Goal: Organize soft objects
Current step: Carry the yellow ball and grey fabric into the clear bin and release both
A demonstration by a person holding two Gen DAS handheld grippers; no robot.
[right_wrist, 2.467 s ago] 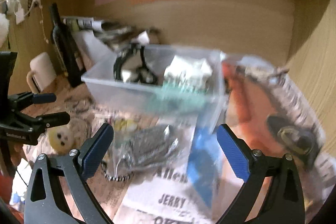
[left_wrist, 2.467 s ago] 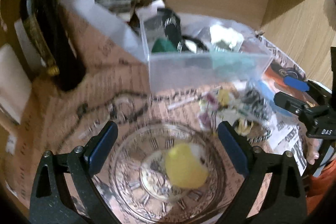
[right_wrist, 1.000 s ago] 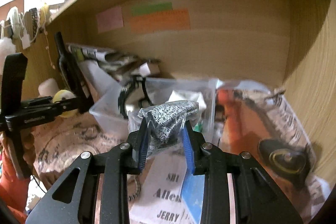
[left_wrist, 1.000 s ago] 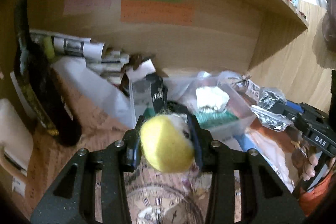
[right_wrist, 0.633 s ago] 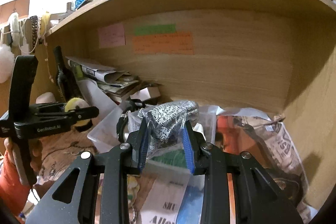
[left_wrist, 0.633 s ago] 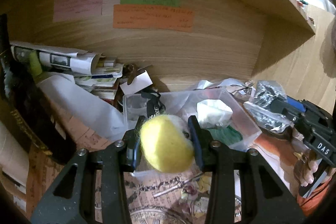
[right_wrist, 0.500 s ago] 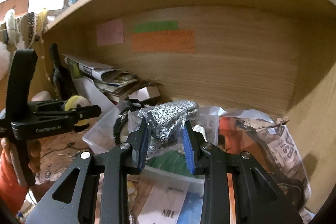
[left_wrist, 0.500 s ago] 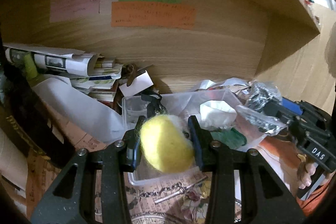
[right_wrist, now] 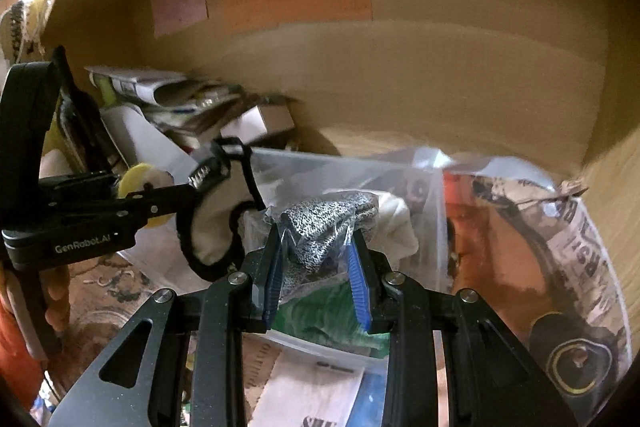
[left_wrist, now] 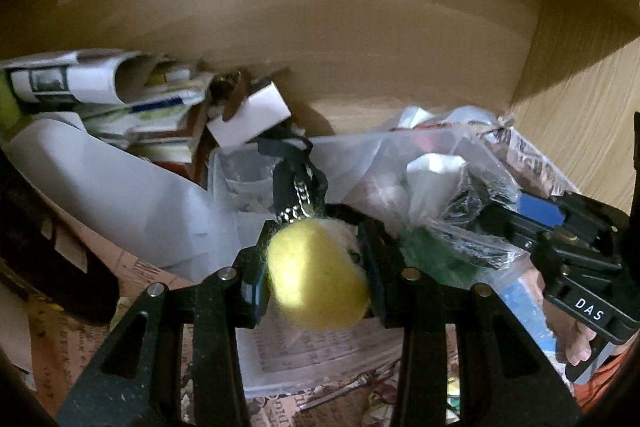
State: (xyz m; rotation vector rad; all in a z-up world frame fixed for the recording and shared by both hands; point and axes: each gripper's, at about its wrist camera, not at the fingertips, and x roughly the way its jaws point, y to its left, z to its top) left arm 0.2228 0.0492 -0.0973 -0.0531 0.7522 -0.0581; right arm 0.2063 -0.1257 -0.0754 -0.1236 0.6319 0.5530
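While the left gripper [left_wrist: 316, 279] clamps a yellow ball [left_wrist: 316, 287], the right gripper [right_wrist: 318, 267] pinches a bagged cloth [right_wrist: 324, 231].

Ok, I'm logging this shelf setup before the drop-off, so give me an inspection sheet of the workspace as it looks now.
Surface: newspaper lining the shelf floor.
Job's things: yellow felt ball and bagged grey knit fabric, both held over the clear plastic bin, which already holds green fabric and white cloth.
Clutter: rolled papers, white card, dark bottle.
Grippers: left gripper shut on the ball; right gripper shut on the bag.
Cables: nothing seen; a black strap sits in the bin.
Surroundings: wooden back panel with pink, green and orange notes.
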